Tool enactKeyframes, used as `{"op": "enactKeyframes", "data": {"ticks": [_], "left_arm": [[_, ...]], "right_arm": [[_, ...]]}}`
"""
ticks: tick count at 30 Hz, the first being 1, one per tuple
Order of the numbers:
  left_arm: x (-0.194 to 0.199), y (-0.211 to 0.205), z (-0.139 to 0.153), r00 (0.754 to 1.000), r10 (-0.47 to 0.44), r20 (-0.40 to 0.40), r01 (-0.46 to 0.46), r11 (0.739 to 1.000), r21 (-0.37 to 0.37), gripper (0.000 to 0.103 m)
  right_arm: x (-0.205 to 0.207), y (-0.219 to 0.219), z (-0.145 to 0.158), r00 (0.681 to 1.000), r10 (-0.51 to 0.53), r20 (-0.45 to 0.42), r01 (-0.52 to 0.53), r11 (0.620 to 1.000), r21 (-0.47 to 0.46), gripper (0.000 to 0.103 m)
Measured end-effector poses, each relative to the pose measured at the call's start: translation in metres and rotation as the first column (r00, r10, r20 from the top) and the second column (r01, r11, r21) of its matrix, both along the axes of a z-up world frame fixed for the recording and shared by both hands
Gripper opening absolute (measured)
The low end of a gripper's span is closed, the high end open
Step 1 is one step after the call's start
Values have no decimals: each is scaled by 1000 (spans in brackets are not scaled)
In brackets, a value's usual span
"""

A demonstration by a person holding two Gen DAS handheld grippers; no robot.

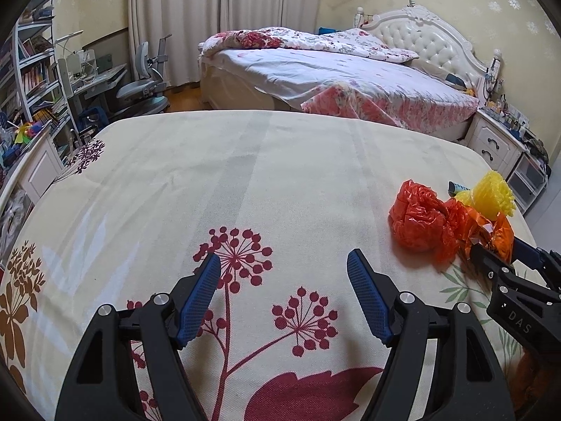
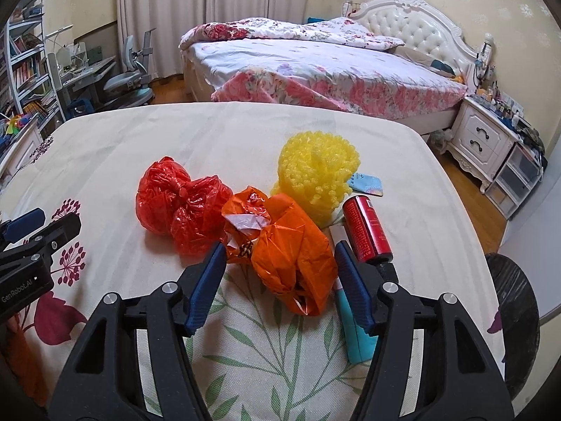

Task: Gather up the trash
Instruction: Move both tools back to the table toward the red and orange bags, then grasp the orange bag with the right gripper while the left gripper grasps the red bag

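A crumpled orange plastic bag (image 2: 291, 256) lies on the flowered tablecloth (image 2: 245, 133), between the open fingers of my right gripper (image 2: 278, 256), which straddles it without clamping. Left of it is a knotted red bag (image 2: 178, 203); behind it a yellow foam net (image 2: 319, 172); to its right a red can (image 2: 366, 231) and a teal tube (image 2: 354, 329). My left gripper (image 1: 284, 263) is open and empty over bare cloth, left of the red bag (image 1: 417, 217), orange bag (image 1: 491, 228) and yellow net (image 1: 491, 193).
A dark round bin (image 2: 515, 319) stands past the table's right edge. Behind the table is a bed (image 2: 315, 66), a white nightstand (image 2: 484, 137) at right, and a desk with chair (image 2: 126, 77) at left. My right gripper (image 1: 505, 266) shows in the left wrist view.
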State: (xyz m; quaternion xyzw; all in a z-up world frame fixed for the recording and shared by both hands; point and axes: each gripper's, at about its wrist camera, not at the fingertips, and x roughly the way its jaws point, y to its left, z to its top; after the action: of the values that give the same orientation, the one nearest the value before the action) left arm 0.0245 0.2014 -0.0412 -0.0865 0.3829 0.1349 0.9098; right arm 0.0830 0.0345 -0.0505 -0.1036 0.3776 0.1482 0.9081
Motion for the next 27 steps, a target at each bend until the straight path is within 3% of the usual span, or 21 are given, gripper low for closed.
{"op": "enactKeyframes", "data": {"ticks": [14,27], "left_arm": [[0,-9,-1,1000,-14,2,14,1000,2,72],[9,-49,4,996,-86,6,86,996,7,72]], "right_arm": [[-22,-8,13,999,1,40,-3,999,32,58],[-28,-66,32,990,-111,83,105,992,70,58]]}}
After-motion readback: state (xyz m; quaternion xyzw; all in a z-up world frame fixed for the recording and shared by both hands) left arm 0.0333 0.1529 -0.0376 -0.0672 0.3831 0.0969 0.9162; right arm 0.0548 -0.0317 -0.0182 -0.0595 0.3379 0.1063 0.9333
